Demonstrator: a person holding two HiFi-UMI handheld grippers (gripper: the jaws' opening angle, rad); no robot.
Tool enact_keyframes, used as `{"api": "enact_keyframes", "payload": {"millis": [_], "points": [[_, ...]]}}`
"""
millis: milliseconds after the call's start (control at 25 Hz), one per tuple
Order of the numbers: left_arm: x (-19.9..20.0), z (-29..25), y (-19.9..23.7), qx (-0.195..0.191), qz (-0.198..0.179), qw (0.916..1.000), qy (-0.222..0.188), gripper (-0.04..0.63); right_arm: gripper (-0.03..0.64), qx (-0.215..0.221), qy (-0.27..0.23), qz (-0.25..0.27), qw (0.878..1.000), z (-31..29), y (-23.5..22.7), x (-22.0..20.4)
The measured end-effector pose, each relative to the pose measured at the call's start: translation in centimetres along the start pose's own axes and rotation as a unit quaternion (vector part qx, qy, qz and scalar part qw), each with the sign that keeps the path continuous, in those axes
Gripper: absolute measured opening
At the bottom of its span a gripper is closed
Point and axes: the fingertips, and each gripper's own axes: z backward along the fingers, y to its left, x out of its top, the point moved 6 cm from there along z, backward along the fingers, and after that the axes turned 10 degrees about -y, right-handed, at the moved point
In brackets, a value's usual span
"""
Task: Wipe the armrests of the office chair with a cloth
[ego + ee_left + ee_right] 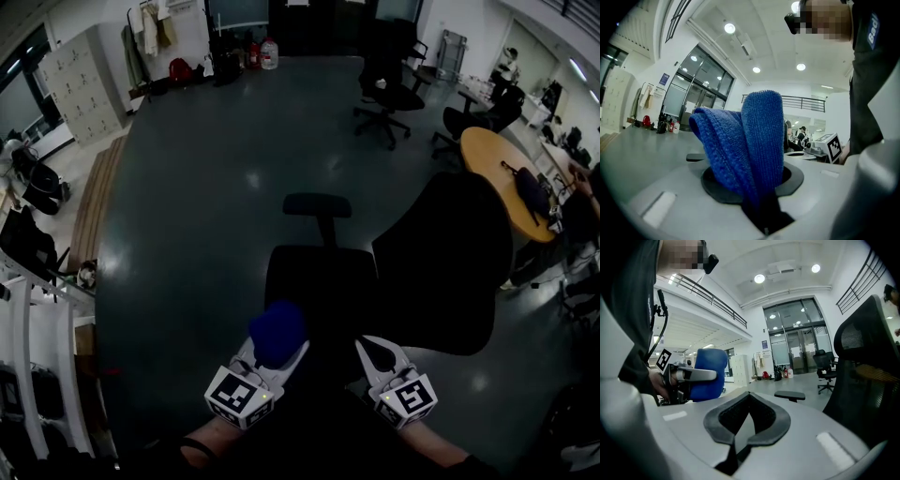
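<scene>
Head view: the left tongs [274, 354] are gripping the blue cloth [278, 330], with the armrest [317, 204] lying well ahead. Left gripper view: the loosely bunched cloth is risking slipping out while rubbing. Right gripper view: the right tongs [740, 427] are sitting closed and empty, leaving the chair [867, 371] free to swivel.

The left gripper [278, 349] and the right gripper [377, 349] are pale grey moulded shells. Each tapers to black, hollowed jaw pads and carries at its rear a cube [240, 397] faced with black-and-white square markers. A small white rectangular patch [833, 446] marks each shell face. The person wears a dark top [873, 56] with white lettering and a dark band [197, 453] on the left wrist. A thin black cable [665, 322] runs down the chest.
</scene>
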Motion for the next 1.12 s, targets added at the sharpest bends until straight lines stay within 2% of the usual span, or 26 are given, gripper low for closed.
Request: {"api": "enact_keyframes", "payload": {"millis": [320,520,640,920,1120], "points": [[0.7,-3.0,0.5,0.054,-0.032,0.9980,0.013,0.141,0.005,0.045,-0.008,-0.011,0.999,-2.3,-4.0,0.5],[0.0,-6.7,-0.3,0.071,-0.039,0.9965,0.024,0.141,0.005,0.101,0.001,-0.024,0.995,-3.1,-5.7,-0.6],[-0.6,-8.5,-0.4,0.087,-0.044,0.9945,0.038,0.141,0.005,0.117,0.000,-0.038,0.992,-3.6,-6.8,-0.7],[-0.8,-10.3,2.4,0.118,-0.075,0.9889,0.050,0.141,0.005,0.111,0.002,-0.056,0.992,-5.4,-9.6,-2.9],[-0.7,-10.7,6.6,0.112,-0.089,0.9888,0.044,0.141,0.005,0.080,0.004,-0.047,0.996,-7.6,-10.3,-3.5]]}}
